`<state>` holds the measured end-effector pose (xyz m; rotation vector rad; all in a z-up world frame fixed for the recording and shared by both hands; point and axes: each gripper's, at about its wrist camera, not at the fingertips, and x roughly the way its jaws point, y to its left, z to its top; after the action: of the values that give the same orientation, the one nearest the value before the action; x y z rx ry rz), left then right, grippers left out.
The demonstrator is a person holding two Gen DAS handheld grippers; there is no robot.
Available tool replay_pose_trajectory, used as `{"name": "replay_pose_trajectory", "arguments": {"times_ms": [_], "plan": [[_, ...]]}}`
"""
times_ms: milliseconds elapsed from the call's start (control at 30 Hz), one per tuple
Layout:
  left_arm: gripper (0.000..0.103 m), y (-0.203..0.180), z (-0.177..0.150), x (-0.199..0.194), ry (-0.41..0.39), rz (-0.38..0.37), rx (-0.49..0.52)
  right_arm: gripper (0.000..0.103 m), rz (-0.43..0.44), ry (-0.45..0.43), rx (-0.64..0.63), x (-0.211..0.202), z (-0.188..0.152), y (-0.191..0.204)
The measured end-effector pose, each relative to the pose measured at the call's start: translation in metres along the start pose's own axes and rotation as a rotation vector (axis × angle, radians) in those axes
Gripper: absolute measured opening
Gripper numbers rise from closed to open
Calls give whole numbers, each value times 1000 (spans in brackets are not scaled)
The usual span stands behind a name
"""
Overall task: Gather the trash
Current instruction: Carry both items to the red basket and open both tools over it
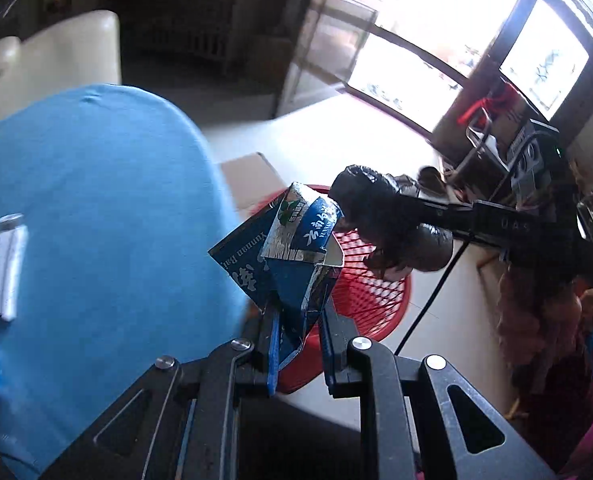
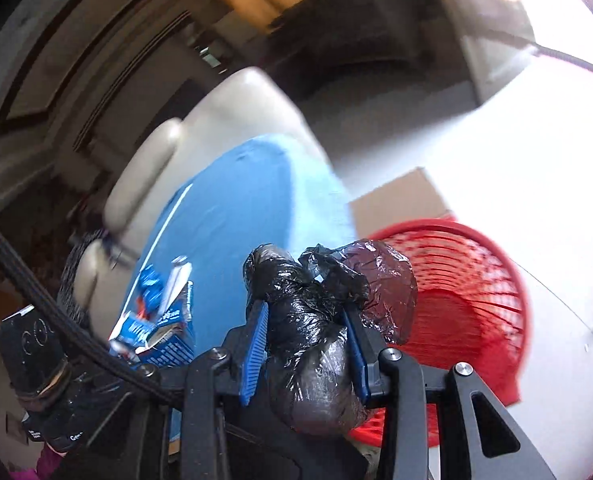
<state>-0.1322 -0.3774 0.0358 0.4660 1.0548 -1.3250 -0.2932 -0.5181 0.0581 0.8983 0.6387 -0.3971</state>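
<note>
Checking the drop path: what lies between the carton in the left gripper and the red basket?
Nothing on the left wrist view: the blue carton, clamped in the left gripper, hangs before the red basket, with only the right gripper's black bag beside it.

A big window (image 1: 448,52) sits at about one o'clock in the left wrist view. Bright light pours in through it. The frame is dark. The floor (image 1: 360,136) is pale and shiny where the light lands. A cream sofa (image 1: 52,56) is at ten o'clock, with a dark wooden cabinet (image 1: 200,20) behind it at twelve o'clock. A table with a blue cloth (image 1: 104,208) fills the side at nine o'clock. A flat brown cardboard piece (image 1: 252,176) lies on the floor near the middle. In the right wrist view, a dark wooden door (image 2: 68,80) stands at ten o'clock.
</note>
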Motion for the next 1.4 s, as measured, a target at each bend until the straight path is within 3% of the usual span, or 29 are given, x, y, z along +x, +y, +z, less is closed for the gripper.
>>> {"name": "replay_pose_trajectory", "arguments": {"times_ms": [133, 200, 233, 267, 433, 633, 800, 1000, 1100, 1200, 1267, 1400], "plan": [[21, -13, 19, 28, 20, -16, 54, 45, -14, 1, 92, -6, 1, -38], [34, -27, 21, 33, 31, -9, 68, 52, 1, 11, 130, -5, 0, -49], [45, -28, 21, 35, 31, 7, 73, 54, 5, 13, 140, -1, 0, -48], [48, -37, 17, 30, 23, 20, 78, 55, 12, 16, 152, 0, 1, -51], [49, -31, 12, 13, 7, 50, 48, 58, -16, -26, 172, -3, 6, -67], [53, 10, -20, -40, -57, 151, -8, 58, -170, -89, 251, 24, 35, -103], [55, 61, -66, -97, -117, 284, -136, 58, -269, -51, 360, 68, 60, -140], [56, 140, -135, -164, -165, 448, -409, 59, -290, 65, 407, 98, 58, -146], [56, 163, -153, -182, -186, 522, -481, 59, -282, 119, 389, 96, 42, -135], [57, 181, -164, -194, -213, 535, -533, 59, -273, 164, 371, 93, 20, -123], [58, 181, -164, -188, -221, 539, -536, 59, -303, 147, 366, 85, 13, -119], [60, 179, -171, -180, -230, 551, -504, 59, -383, -6, 322, 50, 23, -97]]}}
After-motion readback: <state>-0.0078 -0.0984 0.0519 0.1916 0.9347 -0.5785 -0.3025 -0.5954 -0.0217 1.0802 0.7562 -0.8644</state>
